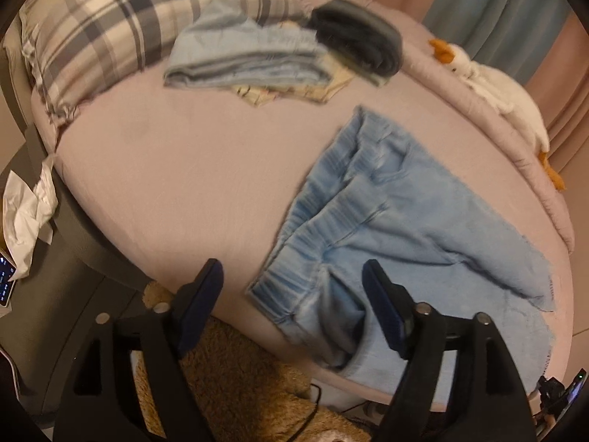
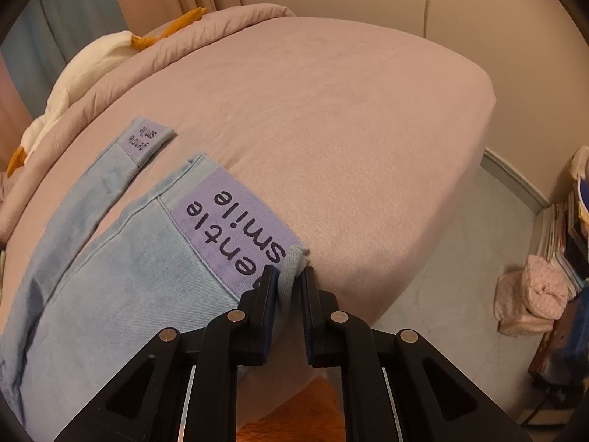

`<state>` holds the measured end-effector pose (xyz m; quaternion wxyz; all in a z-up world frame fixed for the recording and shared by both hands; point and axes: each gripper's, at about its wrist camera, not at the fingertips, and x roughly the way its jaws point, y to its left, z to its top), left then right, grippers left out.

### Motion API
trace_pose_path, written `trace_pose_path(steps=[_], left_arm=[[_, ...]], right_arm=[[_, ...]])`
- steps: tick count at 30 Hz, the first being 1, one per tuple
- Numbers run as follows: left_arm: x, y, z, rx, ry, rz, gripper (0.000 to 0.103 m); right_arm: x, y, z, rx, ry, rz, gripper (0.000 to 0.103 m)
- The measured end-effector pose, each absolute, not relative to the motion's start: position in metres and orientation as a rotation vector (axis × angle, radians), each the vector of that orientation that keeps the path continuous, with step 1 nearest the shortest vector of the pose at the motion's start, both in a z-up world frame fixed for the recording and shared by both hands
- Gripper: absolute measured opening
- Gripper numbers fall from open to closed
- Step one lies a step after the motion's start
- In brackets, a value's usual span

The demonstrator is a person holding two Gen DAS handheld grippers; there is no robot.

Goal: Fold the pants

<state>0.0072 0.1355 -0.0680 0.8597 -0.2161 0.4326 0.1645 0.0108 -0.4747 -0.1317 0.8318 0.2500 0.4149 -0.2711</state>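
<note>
Along the near edge of the mauve-sheeted bed [image 1: 191, 191] your light blue denim pants [image 1: 386, 213] lie spread out, elastic waistband toward the left near corner and both legs running off toward the right side, so you work across the full width of the mattress. Your left gripper [image 1: 292, 287] hangs above the waistband with its jaws spread wide and nothing between them. Your right gripper [image 2: 289, 283] has its jaws pressed together on the corner of the nearer leg's hem, just beside the lilac cuff patch [image 2: 235, 228] printed with dark letters; the other leg's cuff lies apart from it, farther toward the back edge.

Expect the denim to behave as soft, limp cloth of middling weight: it likely sags and drags on the sheet instead of holding a shape, and a single pinched corner probably lets the rest trail behind. The hems, side seams and gathered waistband look thicker, so they should give you the firmest purchase. Take the waistband at its outer corner with your left jaws, keeping the right pinch on the cuff, so the fabric hangs taut between two points. Slipping seems unlikely, as the weave looks rough.
</note>
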Motion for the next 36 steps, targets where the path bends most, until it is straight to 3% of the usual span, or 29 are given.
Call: trace_pose_path(steps=[4, 6, 8, 11, 15, 18, 28, 31, 36], left_arm=[[0.008, 0.122, -0.052, -0.438, 0.876, 0.279, 0.089], [0.009, 0.114, -0.046, -0.421, 0.863, 0.252, 0.091], [0.01, 0.105, -0.041, -0.392, 0.85, 0.226, 0.092], [0.014, 0.091, -0.036, -0.351, 0.853, 0.182, 0.092], [0.019, 0.074, -0.03, -0.328, 0.846, 0.117, 0.093], [0.021, 0.059, -0.027, -0.305, 0.844, 0.082, 0.101], [0.039, 0.03, -0.018, -0.331, 0.835, -0.036, 0.102], [0.047, 0.025, -0.02, -0.333, 0.852, -0.037, 0.102], [0.062, 0.022, -0.024, -0.35, 0.856, -0.012, 0.102]], right_arm=[[0.009, -0.475, -0.13, 0.535, 0.874, -0.573, 0.011], [0.007, -0.474, -0.128, 0.519, 0.88, -0.586, 0.018], [0.005, -0.471, -0.125, 0.485, 0.885, -0.62, 0.041], [0.001, -0.47, -0.121, 0.46, 0.886, -0.659, 0.064], [-0.003, -0.463, -0.105, 0.432, 0.864, -0.658, 0.065], [-0.005, -0.453, -0.084, 0.389, 0.819, -0.664, 0.07], [0.022, -0.397, -0.03, 0.323, 0.717, -0.434, 0.082], [0.049, -0.374, -0.02, 0.299, 0.725, -0.304, 0.09], [0.099, -0.338, -0.004, 0.274, 0.774, -0.097, 0.09]])
